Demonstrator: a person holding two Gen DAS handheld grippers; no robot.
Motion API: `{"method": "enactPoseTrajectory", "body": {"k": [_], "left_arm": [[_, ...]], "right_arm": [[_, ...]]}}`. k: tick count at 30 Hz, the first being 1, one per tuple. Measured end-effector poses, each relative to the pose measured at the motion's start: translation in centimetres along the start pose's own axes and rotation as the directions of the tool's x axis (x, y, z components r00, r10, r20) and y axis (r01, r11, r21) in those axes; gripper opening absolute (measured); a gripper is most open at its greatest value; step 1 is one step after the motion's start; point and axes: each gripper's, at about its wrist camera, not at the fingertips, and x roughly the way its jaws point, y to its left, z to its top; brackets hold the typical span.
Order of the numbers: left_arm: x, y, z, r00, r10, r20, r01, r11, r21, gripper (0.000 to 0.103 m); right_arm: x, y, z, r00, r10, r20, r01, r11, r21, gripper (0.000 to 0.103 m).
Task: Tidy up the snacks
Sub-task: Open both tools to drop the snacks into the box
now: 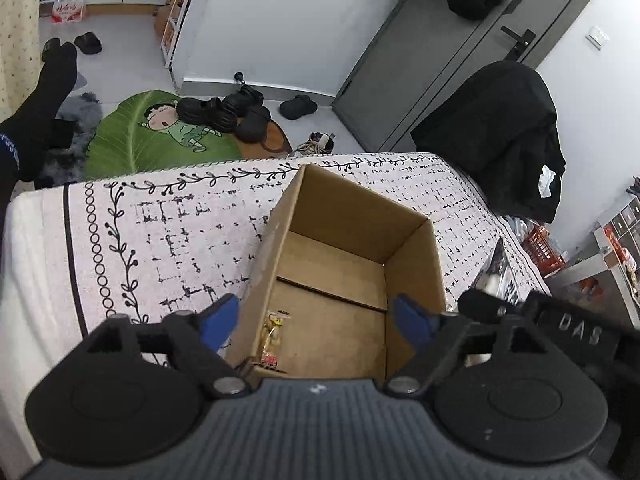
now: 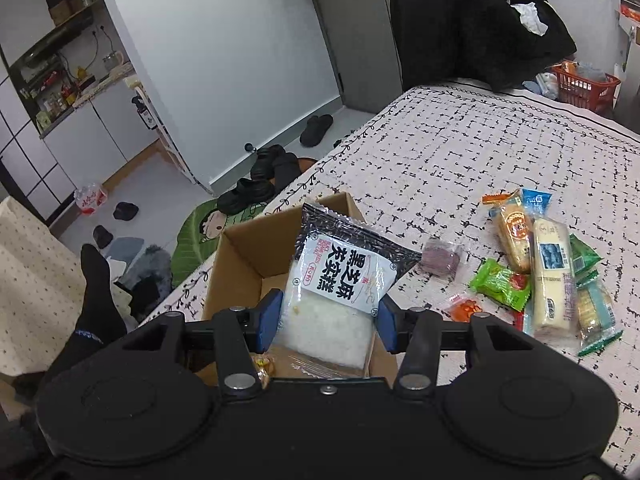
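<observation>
An open cardboard box [image 1: 340, 216] [image 2: 240, 248] stands on the patterned table cloth. My left gripper [image 1: 316, 322] hangs over the box's near end, open, with nothing between its blue fingers [image 1: 218, 320]. A small yellow snack packet [image 1: 272, 338] lies on the box floor below it. My right gripper [image 2: 326, 316] is shut on a black-and-white cake packet [image 2: 340, 276] and holds it above the box. In the left wrist view the right gripper's black body [image 1: 560, 320] shows at the right. Several loose snack packets [image 2: 548, 268] lie on the cloth to the right.
A purple wrapped snack [image 2: 440, 260] lies beside the box. A chair draped with a dark coat [image 1: 508, 136] stands at the table's far side. A red basket [image 2: 584, 88] sits at the far right. A person's leg in a black sock [image 2: 96, 300] and shoes [image 1: 236, 114] are on the floor.
</observation>
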Motion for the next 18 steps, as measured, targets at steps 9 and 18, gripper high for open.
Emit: {"method": "enactPoseTrajectory", "body": {"k": [9,18], "left_arm": [[-0.1,1.1,0.1,0.999,0.03,-0.009,-0.031,0.999,-0.041,0.091],[-1.2,0.3,0.2,1.0,0.014,0.025,-0.012,0.999,-0.046,0.103]], "right_arm": [[-1.0,0.2,0.5,0.997,0.083,-0.007,-0.083,0.996,0.033,0.081],[-3.9,-2.4,-0.1,0.999,0.011,0.04,-0.013,0.999,0.052,0.099]]}}
